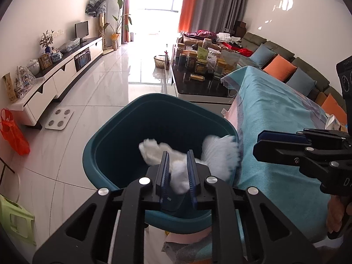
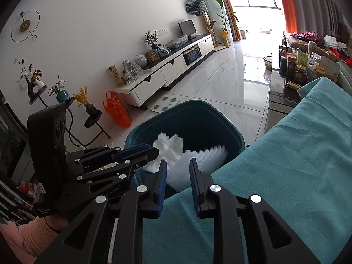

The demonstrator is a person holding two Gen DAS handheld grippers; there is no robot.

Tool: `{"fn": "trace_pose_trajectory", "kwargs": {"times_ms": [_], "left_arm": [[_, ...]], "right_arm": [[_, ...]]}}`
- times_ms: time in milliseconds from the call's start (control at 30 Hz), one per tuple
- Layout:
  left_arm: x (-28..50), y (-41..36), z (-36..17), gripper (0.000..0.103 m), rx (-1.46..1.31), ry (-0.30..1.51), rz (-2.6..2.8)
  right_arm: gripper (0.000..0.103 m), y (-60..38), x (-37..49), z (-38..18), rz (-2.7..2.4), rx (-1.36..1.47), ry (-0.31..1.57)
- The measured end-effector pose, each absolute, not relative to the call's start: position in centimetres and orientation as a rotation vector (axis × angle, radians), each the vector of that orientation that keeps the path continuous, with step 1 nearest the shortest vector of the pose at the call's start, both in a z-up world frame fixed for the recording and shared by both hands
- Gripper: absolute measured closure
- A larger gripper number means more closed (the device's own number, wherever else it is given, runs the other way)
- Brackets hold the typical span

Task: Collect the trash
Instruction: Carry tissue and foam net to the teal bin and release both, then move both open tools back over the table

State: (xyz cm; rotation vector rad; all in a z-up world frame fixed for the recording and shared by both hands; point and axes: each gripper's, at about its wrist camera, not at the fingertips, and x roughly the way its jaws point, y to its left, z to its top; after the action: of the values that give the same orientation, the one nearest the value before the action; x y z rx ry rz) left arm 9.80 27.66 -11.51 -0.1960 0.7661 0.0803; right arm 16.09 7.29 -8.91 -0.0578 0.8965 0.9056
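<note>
A dark teal trash bin [image 1: 154,98] [image 2: 198,104] stands on the floor against a table draped in a teal cloth [image 1: 275,110] [image 2: 297,154]. My left gripper [image 1: 178,154] [image 2: 154,150] hangs over the bin's near rim, jaws slightly apart. A blurred white tissue wad [image 1: 154,151] [image 2: 169,145] lies loosely between and beyond the pads, inside the bin. A second blurred white tissue [image 1: 220,154] [image 2: 211,156] is at the bin's right wall. My right gripper [image 2: 178,162] [image 1: 256,143] sits over the cloth's edge next to the bin, open, nothing pinched.
A low dark table [image 1: 198,85] crowded with jars stands behind the bin. A white scale [image 1: 59,118] and an orange bag [image 1: 13,136] lie on the tiled floor to the left. A green stool [image 1: 15,217] is near left. A pink sleeve [image 2: 26,237] holds the left gripper.
</note>
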Motion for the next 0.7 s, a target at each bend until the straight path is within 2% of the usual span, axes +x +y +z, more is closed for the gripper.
{"fn": "trace_pose_trajectory", "kwargs": {"times_ms": [100,233,300,367,567,700], "left_arm": [[9.8,27.3,-11.7,0.075,-0.207,0.773,0.082],[9.7,27.3,-11.8,0.073,-0.211,0.769,0.090],[9.2,27.0,-11.6,0.068,-0.204,0.750,0.090],[8.7,26.4,-10.9,0.055,-0.189,0.722,0.088],[6.8,23.7,-7.9,0.039,-0.131,0.618,0.035],[6.1,20.7,-6.4,0.037,-0.097,0.576,-0.038]], "right_arm": [[0.078,7.2,16.1,-9.1,0.898,-0.051,0.899],[0.078,6.4,15.8,-8.9,0.889,-0.043,0.879],[0.077,5.8,15.6,-8.6,0.889,-0.037,0.870],[0.073,5.0,15.3,-8.2,0.881,-0.034,0.849],[0.063,1.1,13.3,-6.3,0.852,-0.025,0.752],[0.059,-2.9,12.3,-5.4,0.803,0.013,0.713]]}}
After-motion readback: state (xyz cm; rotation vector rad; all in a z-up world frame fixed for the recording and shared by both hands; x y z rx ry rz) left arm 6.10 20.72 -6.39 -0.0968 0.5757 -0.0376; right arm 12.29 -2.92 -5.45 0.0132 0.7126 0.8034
